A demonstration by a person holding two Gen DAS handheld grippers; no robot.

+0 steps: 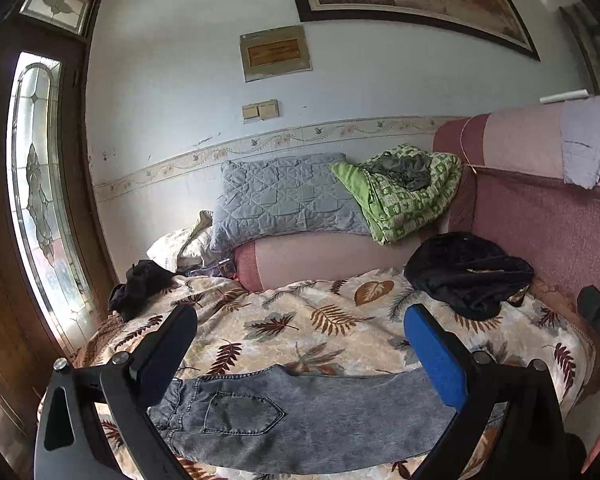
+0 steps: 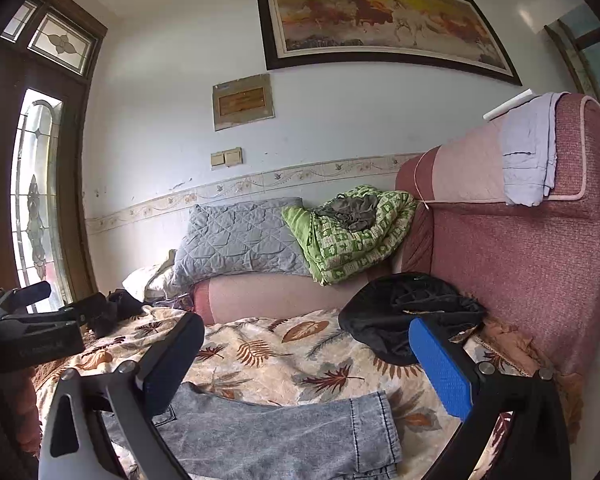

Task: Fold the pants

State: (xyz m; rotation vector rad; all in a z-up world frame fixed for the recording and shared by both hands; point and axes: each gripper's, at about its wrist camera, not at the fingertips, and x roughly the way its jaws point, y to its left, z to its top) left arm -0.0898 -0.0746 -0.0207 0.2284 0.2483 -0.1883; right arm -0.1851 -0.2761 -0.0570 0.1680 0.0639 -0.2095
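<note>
The left hand-held gripper (image 1: 300, 360) hovers low over the near edge of the bed, its two fingers spread wide apart with nothing between them, and the right hand-held gripper (image 2: 306, 364) is held beside it in the same pose, fingers equally splayed and empty. Just below both lies one pair of pants (image 1: 300, 416), grey washed denim, spread flat across the leaf-patterned bedspread (image 1: 320, 320) with the waistband and a back pocket toward the left and the leg hems toward the right. Farther back, two dark garments rest on the bedspread: one black heap (image 1: 468, 272) at the right and a smaller one (image 1: 140, 288) at the left edge. Behind them a pink bolster (image 1: 320, 256) carries one grey quilted pillow (image 1: 284, 200) and one green quilt (image 1: 404, 192), against the wall.
</note>
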